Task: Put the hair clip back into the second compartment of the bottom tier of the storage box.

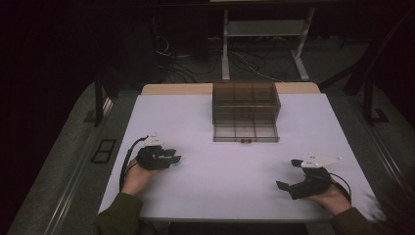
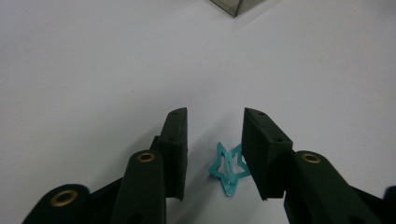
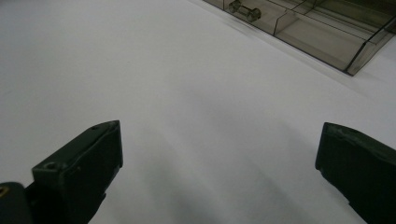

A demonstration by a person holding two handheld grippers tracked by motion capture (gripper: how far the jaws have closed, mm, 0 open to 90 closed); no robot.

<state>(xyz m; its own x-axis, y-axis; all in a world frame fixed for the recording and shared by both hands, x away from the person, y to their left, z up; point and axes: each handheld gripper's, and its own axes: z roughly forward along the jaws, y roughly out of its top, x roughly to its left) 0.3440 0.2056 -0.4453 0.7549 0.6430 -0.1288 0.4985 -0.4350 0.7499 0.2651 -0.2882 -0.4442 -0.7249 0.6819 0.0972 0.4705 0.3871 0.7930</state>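
now left gripper (image 2: 212,158) straddles star clip (image 2: 227,169) (untouched)

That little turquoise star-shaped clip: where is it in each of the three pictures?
High view: a turquoise speck of the star clip at the left gripper's jaw tips, lower left.
Left gripper view: bottom centre, flat between the jaws, against one of them.
Right gripper view: not in it.
Shared landmark: the smoky compartment box.

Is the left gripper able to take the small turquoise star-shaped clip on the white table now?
Probably yes. The small turquoise star-shaped clip lies flat between the jaws of the left gripper, one jaw at its edge. Nothing stands in the way on the white table.
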